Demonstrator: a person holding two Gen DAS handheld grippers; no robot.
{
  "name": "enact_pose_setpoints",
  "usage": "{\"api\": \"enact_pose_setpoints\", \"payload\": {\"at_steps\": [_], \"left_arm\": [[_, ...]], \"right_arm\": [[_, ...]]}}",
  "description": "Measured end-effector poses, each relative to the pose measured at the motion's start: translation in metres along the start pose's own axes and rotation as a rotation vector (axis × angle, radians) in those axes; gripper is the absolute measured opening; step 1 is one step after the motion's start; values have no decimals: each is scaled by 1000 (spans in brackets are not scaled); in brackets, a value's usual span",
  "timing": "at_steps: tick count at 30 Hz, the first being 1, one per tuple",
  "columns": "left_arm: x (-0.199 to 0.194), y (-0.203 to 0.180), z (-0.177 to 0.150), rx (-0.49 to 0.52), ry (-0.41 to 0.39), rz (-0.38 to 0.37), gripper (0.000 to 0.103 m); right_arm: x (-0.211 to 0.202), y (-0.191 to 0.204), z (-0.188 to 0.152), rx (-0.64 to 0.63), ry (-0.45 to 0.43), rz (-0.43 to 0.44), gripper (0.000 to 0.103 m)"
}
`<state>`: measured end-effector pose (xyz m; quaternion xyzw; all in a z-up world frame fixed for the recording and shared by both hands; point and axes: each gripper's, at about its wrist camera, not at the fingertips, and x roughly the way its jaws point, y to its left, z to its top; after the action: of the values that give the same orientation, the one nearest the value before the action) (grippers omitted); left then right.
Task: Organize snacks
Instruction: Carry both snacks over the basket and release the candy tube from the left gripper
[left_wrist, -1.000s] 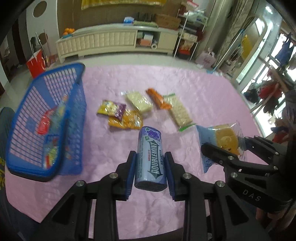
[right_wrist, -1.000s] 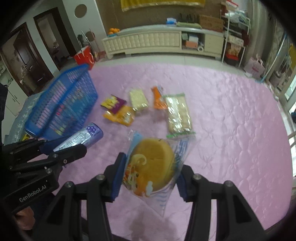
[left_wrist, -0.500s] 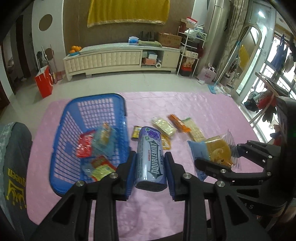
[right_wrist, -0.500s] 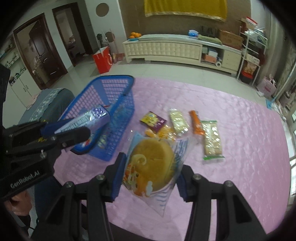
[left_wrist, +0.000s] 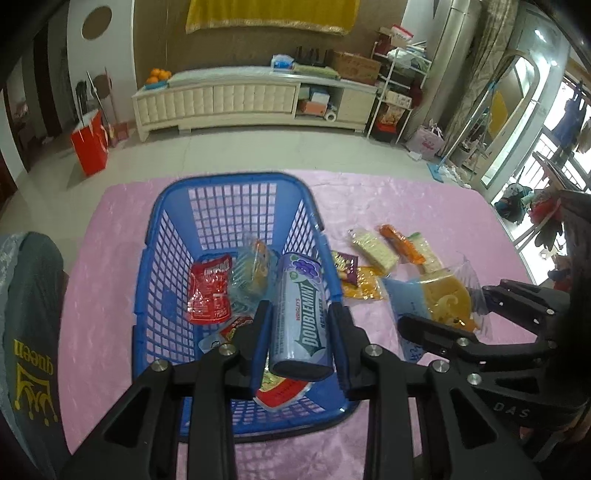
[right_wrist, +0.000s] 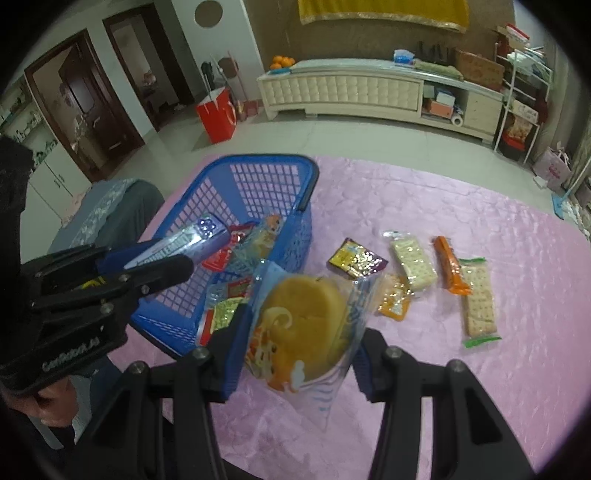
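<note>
Partway done, I'd judge: blue basket (left_wrist: 159, 258) on the pink bench (right_wrist: 461, 206) already holds several packets, including a red sachet (left_wrist: 208, 291) and a clear-wrapped cake (left_wrist: 253, 275). Left claw (left_wrist: 299, 332) is clamped on a Doublemint gum pack (left_wrist: 299, 314) hovering over the basket interior, and right claw (right_wrist: 301, 328) is closed on a bagged bun (right_wrist: 306, 321) just beside the basket's near corner, so both look ready to drop. Left on the bench: two cracker packs (right_wrist: 412, 262) (right_wrist: 478, 301), orange stick pack (right_wrist: 448, 264), purple packet (right_wrist: 356, 260), small yellow-orange packet (right_wrist: 395, 301).

place: home, likely living room | cues — cream sideboard (left_wrist: 255, 101), oranges (left_wrist: 159, 75), wooden door (right_wrist: 85, 107)
</note>
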<state>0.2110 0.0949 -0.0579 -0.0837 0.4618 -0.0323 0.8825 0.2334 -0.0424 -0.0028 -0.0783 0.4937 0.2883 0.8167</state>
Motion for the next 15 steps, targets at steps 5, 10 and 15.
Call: {"api": "enact_pose_setpoints", "payload": {"at_steps": [5,10,15], "left_arm": [[28,11,1,-16,48,-12,28],[49,12,2,-12,77,-15,28],[60,7,7,4,92,-8,28]], "right_arm": [[14,-4,4,1,20,-7,55],[25,-12,7,12,41,-6,55],[27,-18,8,19,45,-4,55]]}}
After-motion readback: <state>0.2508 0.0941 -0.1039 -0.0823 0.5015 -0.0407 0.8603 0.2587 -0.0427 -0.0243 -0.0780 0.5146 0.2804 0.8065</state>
